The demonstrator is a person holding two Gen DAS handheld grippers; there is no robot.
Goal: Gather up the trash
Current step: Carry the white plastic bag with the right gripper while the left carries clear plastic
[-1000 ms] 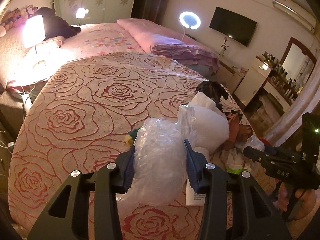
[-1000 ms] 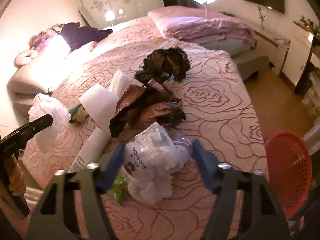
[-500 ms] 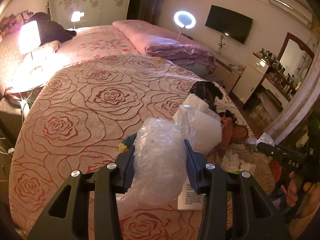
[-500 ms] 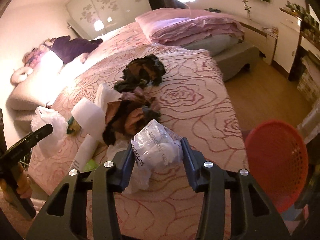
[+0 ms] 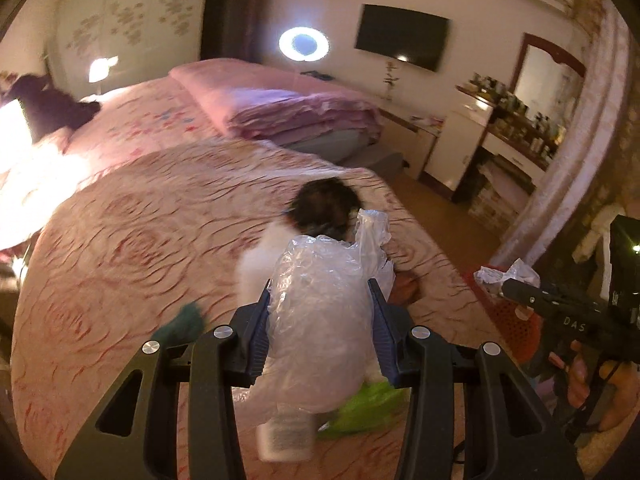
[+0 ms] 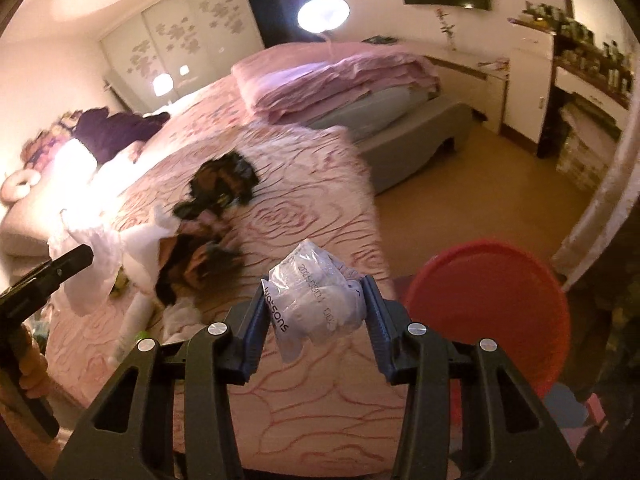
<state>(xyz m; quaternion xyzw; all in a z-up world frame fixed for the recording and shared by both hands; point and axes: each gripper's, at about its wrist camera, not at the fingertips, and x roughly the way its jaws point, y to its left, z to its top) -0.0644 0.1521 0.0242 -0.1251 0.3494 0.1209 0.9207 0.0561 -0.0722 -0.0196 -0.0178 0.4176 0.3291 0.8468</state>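
The right gripper point(image 6: 316, 312) is squeezed shut on a crumpled white Watsons bag point(image 6: 316, 300), lifted off the bed so it can go in the bin. The red basket point(image 6: 488, 312) waits just beside it, on the floor by the bed's edge. The left gripper point(image 5: 320, 320) is clamped on a big clear plastic bag point(image 5: 320, 304), held up for the same reason. Farther back, more trash lies on the rose bedspread point(image 6: 304, 208): a white bottle point(image 5: 286, 436), a green wrapper point(image 5: 360, 404) and a dark crumpled pile point(image 6: 222, 180).
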